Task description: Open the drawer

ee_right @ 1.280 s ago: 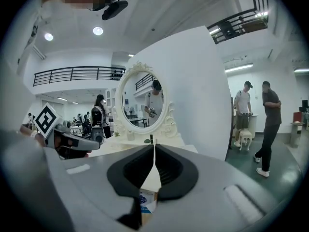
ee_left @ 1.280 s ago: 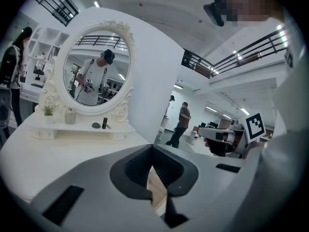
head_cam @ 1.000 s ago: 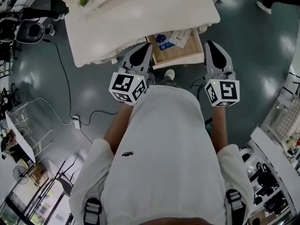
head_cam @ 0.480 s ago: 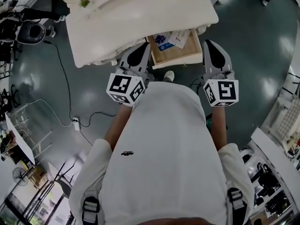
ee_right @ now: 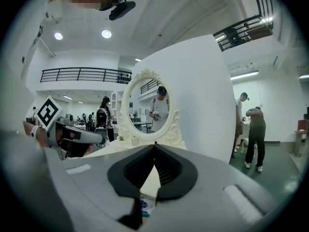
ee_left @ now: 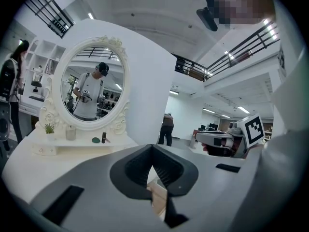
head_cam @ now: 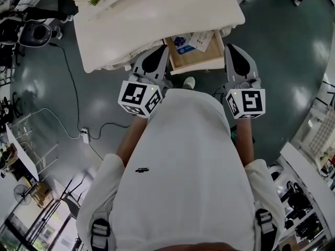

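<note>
Left tool and right tool are both sitting closed and empty, flanking the open drawer, upper middle of frame.

The table stands in front of the person. The drawer sticks out of the table's near side, toward the person. Papers lie in the drawer, at its back, partly under the table top. The left tongs are just left of the drawer, by the table's edge. The right tongs are just right of it, so the drawer sits between them. A foot is on the floor just before the drawer. A mirror stands on the table at its back. A small plant sits on the table's far left part. A cable runs over the floor left of the table to a plug strip.
</note>
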Demonstrator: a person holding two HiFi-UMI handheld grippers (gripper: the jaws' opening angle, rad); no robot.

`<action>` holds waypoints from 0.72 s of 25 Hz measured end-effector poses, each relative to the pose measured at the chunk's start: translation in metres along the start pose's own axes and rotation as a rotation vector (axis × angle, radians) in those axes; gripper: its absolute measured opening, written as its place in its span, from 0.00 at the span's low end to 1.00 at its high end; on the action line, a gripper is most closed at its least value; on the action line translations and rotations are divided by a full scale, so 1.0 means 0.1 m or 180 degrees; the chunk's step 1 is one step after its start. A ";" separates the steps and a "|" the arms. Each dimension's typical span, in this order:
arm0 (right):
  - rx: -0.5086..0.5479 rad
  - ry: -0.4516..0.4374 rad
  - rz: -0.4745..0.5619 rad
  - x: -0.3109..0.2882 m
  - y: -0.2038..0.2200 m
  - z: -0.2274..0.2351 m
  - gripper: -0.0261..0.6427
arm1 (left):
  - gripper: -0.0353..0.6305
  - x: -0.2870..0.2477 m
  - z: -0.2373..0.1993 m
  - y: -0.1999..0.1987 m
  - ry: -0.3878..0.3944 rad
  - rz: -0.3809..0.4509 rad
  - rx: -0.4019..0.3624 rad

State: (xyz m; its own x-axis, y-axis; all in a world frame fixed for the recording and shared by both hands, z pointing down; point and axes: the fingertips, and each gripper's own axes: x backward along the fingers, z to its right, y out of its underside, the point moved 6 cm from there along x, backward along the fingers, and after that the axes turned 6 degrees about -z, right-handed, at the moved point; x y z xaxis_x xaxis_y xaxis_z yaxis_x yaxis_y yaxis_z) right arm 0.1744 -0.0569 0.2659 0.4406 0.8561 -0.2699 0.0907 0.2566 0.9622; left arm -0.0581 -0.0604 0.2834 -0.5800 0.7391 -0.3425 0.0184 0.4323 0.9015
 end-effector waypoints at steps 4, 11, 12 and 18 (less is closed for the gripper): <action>0.0003 -0.0006 0.0008 0.00 -0.01 -0.01 0.06 | 0.06 0.01 0.01 0.00 0.0000 -0.0003 -0.0010; 0.0098 -0.0004 0.0003 0.04 -0.02 -0.02 0.06 | 0.06 0.03 0.04 -0.02 0.0003 -0.0004 -0.0037; 0.0102 -0.0001 0.0000 0.04 -0.02 -0.02 0.06 | 0.06 0.03 0.04 -0.01 0.0003 -0.0006 -0.0040; 0.0121 0.0019 0.0045 0.07 -0.02 -0.03 0.06 | 0.06 0.04 0.04 0.01 -0.0006 -0.0009 -0.0055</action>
State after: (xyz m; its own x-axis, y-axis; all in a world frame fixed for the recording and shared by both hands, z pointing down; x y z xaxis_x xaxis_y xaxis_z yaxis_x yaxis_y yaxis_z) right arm 0.1751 -0.0497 0.2623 0.4369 0.8622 -0.2563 0.1183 0.2274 0.9666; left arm -0.0570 -0.0548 0.2813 -0.5784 0.7389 -0.3456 0.0027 0.4254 0.9050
